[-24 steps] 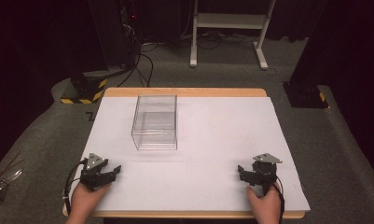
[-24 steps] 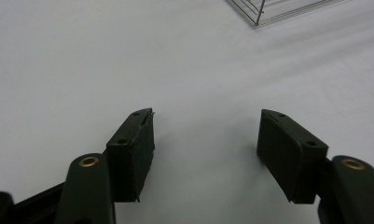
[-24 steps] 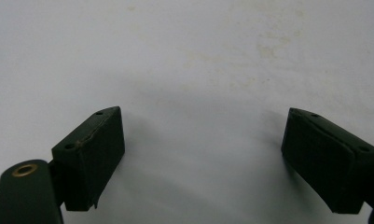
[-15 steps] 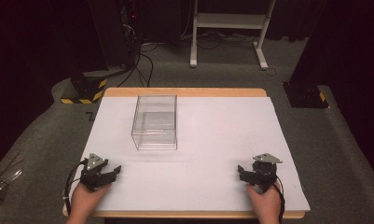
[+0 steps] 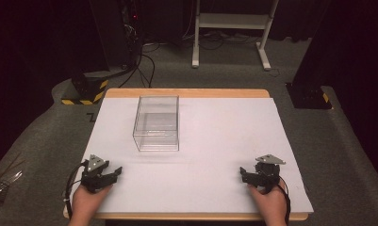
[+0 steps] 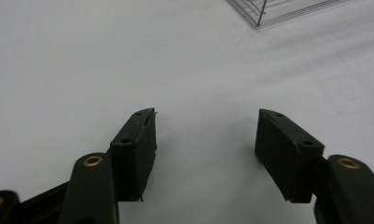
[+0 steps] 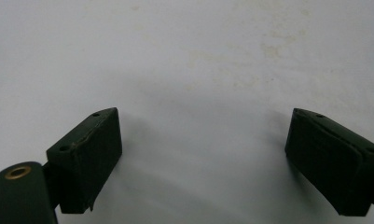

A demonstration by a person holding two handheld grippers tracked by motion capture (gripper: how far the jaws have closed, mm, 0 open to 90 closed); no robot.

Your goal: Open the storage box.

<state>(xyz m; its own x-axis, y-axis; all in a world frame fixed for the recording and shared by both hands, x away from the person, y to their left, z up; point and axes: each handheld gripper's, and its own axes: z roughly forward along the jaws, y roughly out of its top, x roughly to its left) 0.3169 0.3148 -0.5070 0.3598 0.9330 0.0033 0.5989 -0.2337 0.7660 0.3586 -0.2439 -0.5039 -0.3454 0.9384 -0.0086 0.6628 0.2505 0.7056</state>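
We had the clear, square-sided plastic box standing upright on the white-covered desk, left of centre and toward the far half. It looked empty, as far as we could tell through the walls.

Both tools sat at the near edge, well apart from each other. The left hand-held gripper rested at the near-left corner, jaws spread wide with nothing between them; in the left gripper view bare desk showed in the gap, and a corner of the box sat up and to the right of the jaw line. The right hand-held gripper lay at the near-right, likewise released and empty, with bare white surface ahead in the right gripper view.

Key relation: the box lay ahead of the left tool and slightly to its right, near but not touching. From the right tool it was far off, diagonally across the desk. So we judged the left hand the nearer one for any reach.

The box's longer side ran away from us, so its narrow face pointed at the near edge. A grab across that width looked wider than the open jaws; gripping a single wall seemed likelier.
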